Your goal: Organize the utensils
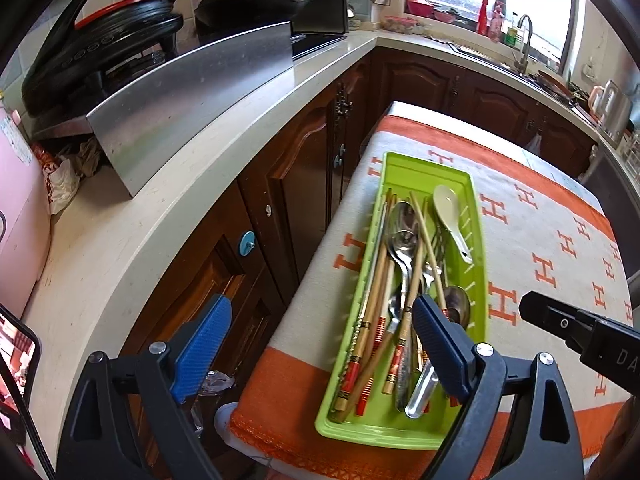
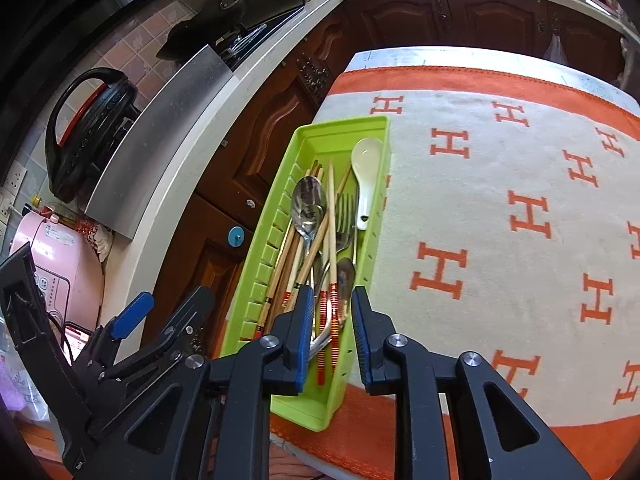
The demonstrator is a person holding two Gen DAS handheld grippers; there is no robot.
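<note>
A green plastic tray [image 1: 420, 172] [image 2: 340, 136] lies on the table's left side and holds mixed utensils. In it are a white ceramic spoon [image 1: 448, 204] [image 2: 366, 156], metal spoons [image 1: 404, 220] [image 2: 308, 200], a fork [image 2: 346, 208] and several red-banded chopsticks [image 1: 372, 320] [image 2: 280, 272]. My left gripper [image 1: 322, 304] is wide open, holding nothing. Its right finger hangs over the tray's near end and its left finger is beyond the table edge. My right gripper [image 2: 332, 292] hovers over the tray's near end, jaws narrowly apart. The chopstick ends lie below the gap, and the pads do not press on them.
An orange and white cloth [image 1: 540, 240] [image 2: 500, 200] with an H pattern covers the table. To the left runs a pale countertop [image 1: 160, 200] over dark wooden cabinets [image 1: 296, 184], carrying a steel sheet [image 1: 192, 100], a black cooker [image 1: 100, 40] and a pink appliance [image 2: 60, 264].
</note>
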